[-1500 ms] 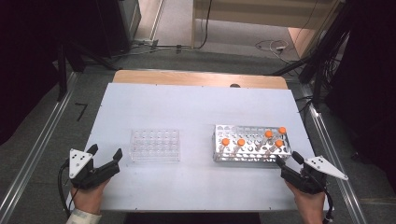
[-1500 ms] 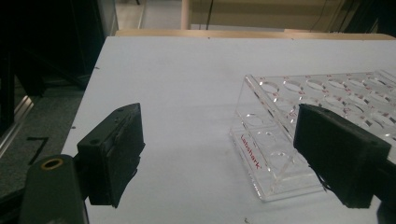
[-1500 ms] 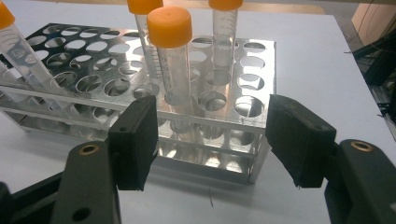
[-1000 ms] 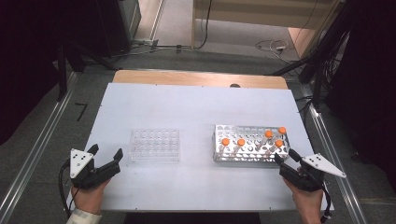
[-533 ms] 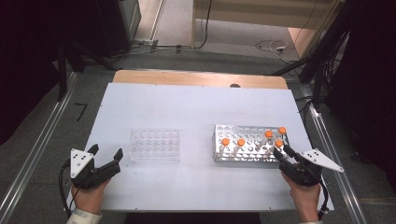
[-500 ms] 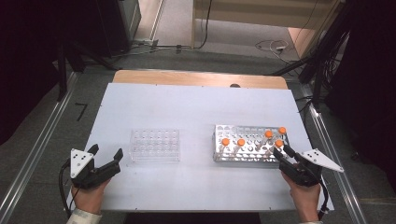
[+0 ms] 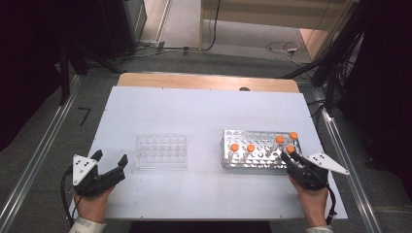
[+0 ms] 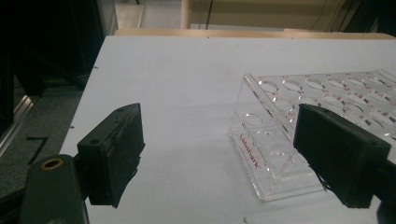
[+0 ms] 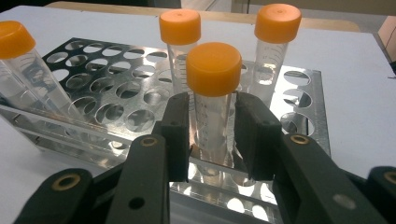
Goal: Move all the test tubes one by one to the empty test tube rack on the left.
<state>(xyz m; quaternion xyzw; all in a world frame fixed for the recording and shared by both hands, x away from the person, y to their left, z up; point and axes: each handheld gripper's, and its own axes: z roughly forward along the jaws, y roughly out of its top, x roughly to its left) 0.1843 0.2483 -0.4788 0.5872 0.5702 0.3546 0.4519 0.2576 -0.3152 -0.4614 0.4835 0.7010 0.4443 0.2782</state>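
Note:
A metal tube rack (image 7: 257, 162) stands right of centre and holds several clear tubes with orange caps. My right gripper (image 7: 290, 158) is at its front right corner. In the right gripper view its jaws (image 9: 213, 100) hug the nearest orange-capped tube (image 9: 213, 65) just below the cap, and the tube stands upright in the rack (image 9: 107, 79). A clear plastic rack (image 7: 160, 151) with no tubes in it sits left of centre. My left gripper (image 7: 110, 157) rests open near the front left, short of that rack (image 8: 275, 154), with nothing between its fingers (image 8: 116, 140).
Other capped tubes (image 9: 180, 28) (image 9: 278, 23) stand behind the held one, and one leans at the left (image 9: 14, 39). A wooden strip (image 7: 209, 81) borders the white table's far edge. Metal rails (image 7: 36, 160) and floor cables flank the table.
My right gripper has moved forward and left to the metal rack's corner tube and narrowed its jaws around it. The left gripper has stayed put.

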